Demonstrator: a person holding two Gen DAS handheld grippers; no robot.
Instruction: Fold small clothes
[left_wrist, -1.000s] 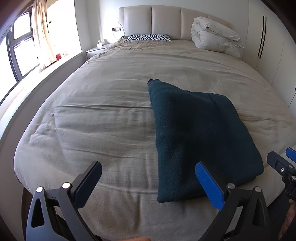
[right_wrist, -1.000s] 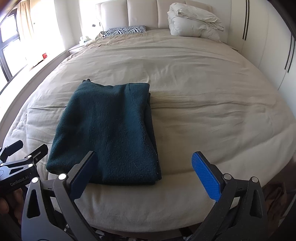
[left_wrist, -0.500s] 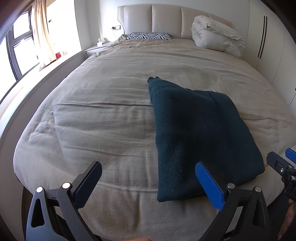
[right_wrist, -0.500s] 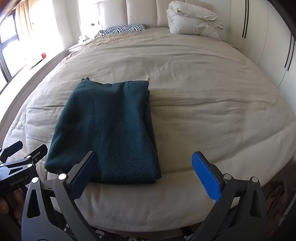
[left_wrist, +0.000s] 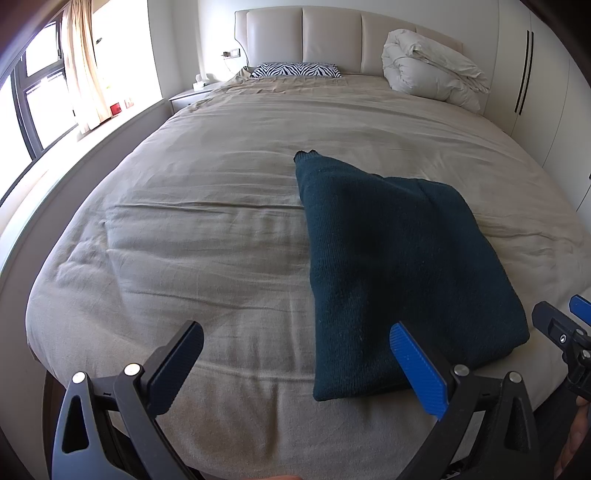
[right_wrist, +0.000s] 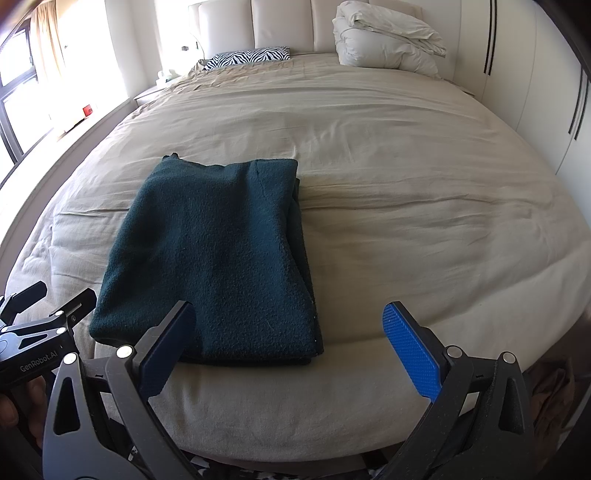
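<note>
Lying lengthwise toward the headboard, the folded dark-teal fleece garment (right_wrist: 218, 258) sits between both wide-open, empty grippers, left gripper (left_wrist: 295, 363) and right gripper (right_wrist: 286, 341), on the bed (right_wrist: 424, 206).

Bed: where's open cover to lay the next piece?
Bare bedcover lies left of the folded dark green garment, and a wide stretch right of it. The head end is crowded by the zebra pillow and bundled duvet.
</note>
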